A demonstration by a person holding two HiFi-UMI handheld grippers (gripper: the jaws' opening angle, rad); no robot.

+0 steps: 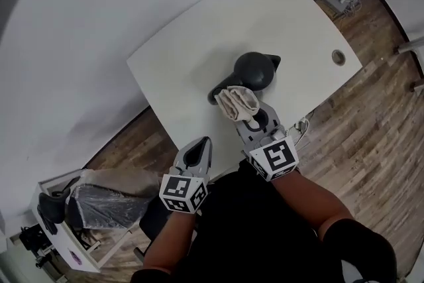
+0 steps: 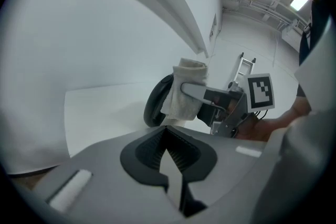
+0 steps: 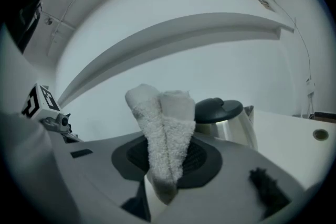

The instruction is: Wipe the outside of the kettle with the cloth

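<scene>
The left gripper (image 1: 197, 156) hangs low at the near edge of the table (image 1: 192, 50), jaws together on nothing, likely keeping clear. To its right, the right gripper (image 1: 254, 117) pinches the folded cloth (image 1: 237, 101), forearm stretched forward, the wad presented at the near side of the kettle (image 1: 257, 68) standing mid-table, apparently ready for wiping.
</scene>
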